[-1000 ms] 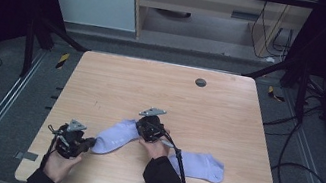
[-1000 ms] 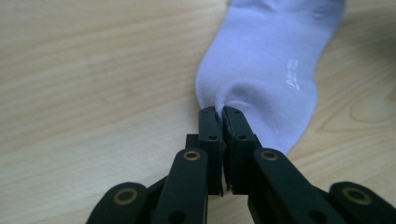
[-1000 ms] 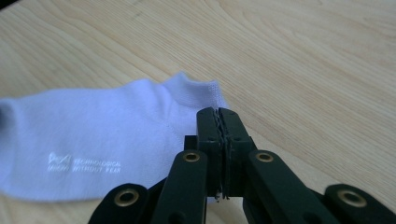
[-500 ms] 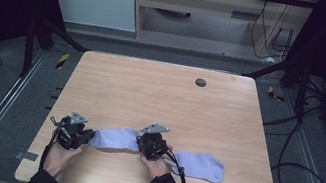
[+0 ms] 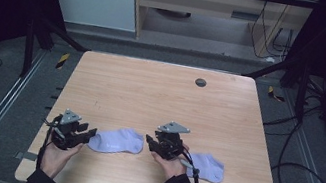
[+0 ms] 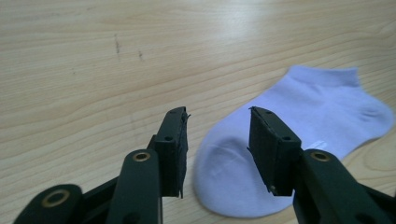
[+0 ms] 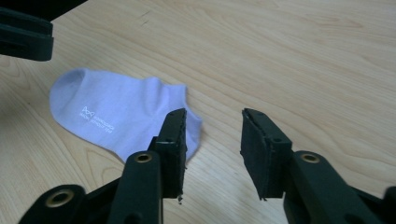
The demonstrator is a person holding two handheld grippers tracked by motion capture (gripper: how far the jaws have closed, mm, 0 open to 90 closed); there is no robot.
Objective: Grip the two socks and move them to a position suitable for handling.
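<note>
Now, from the high view, two pale lilac ankle socks lie flat near the front edge of the wooden bench (image 5: 150, 94). The left sock (image 5: 116, 141) stretches between the two hands; the right sock (image 5: 208, 167) lies just beyond the right forearm, partly covered by the cable. The left hand-held gripper (image 5: 88, 135) sits at the left sock's toe end, its jaws pointing toward the fabric, and the right hand-held gripper (image 5: 149, 142) sits at the opposite end of that same sock, with its grey three-cornered plate on top. A small dark round disc (image 5: 200, 82) rests on the bench well away toward the far side.

Next, the left gripper view: the left hand-held gripper (image 6: 217, 140) stands about half open, having just been opening. The rounded end of the left sock (image 6: 289, 135) lies on the wood under and beyond the gap; neither pad presses on it, so nothing is held.

Finally, the right gripper view: the right hand-held gripper (image 7: 212, 144) is likewise about half open after just opening. The left sock (image 7: 116, 114), with small white printing on it, lies flat with its cuff corner beside the left jaw. Bare wood shows between the jaws, and the pads grip nothing.
</note>
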